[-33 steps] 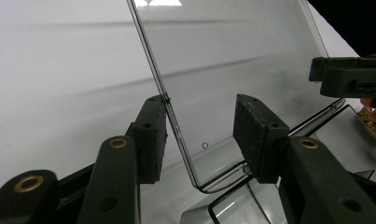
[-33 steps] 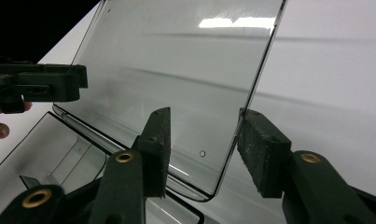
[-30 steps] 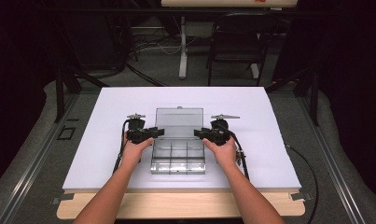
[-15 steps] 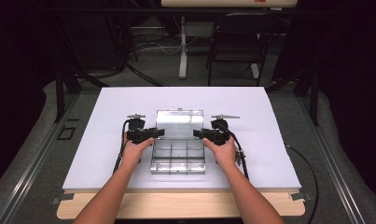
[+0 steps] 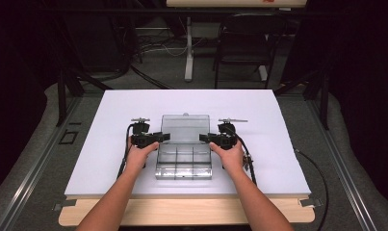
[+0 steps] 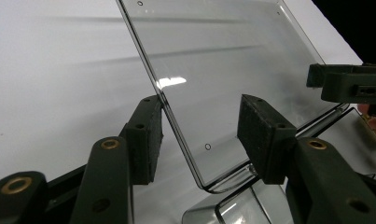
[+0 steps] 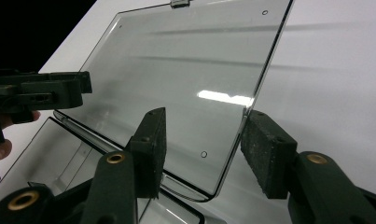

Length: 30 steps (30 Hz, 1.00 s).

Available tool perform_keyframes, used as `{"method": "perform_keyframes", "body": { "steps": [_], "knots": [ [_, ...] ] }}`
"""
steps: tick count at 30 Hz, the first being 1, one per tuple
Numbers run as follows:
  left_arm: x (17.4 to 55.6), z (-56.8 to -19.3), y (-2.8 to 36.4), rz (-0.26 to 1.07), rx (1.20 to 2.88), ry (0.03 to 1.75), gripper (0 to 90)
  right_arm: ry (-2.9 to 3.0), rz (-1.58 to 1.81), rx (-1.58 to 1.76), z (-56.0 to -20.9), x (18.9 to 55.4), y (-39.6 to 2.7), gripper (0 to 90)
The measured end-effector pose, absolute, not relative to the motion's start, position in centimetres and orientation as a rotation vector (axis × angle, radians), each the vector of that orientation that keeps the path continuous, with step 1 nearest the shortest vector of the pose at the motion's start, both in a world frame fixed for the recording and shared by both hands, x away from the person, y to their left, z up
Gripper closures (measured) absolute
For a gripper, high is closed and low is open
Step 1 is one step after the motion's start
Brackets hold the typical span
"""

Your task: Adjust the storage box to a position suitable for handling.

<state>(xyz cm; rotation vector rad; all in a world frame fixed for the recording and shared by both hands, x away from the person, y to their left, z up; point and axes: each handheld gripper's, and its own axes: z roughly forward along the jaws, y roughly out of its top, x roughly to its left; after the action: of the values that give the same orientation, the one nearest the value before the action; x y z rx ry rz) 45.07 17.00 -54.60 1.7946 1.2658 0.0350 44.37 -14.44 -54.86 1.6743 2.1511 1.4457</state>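
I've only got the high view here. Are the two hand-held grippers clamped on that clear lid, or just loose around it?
Observer: Loose. The left hand-held gripper has just been opening. The lid's side edge runs between its pads, and the pad over the lid stands clear of the plastic.
Operator: And the right one?
Observer: The same. The right hand-held gripper has just been opening too. It straddles the opposite edge, with its inner pad off the plastic.
Operator: What's that bump on the lid's far edge?
Observer: A small latch tab, midway along that edge.
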Motion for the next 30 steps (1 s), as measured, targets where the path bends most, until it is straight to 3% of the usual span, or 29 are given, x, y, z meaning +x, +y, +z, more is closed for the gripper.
{"method": "perform_keyframes", "body": {
  "steps": [30],
  "knots": [
    [45.23,-54.91,16.92,-0.003,1.777,1.306,47.0,2.153,1.475,1.763,-55.21,44.67,-14.67,50.2]
  ]
}}
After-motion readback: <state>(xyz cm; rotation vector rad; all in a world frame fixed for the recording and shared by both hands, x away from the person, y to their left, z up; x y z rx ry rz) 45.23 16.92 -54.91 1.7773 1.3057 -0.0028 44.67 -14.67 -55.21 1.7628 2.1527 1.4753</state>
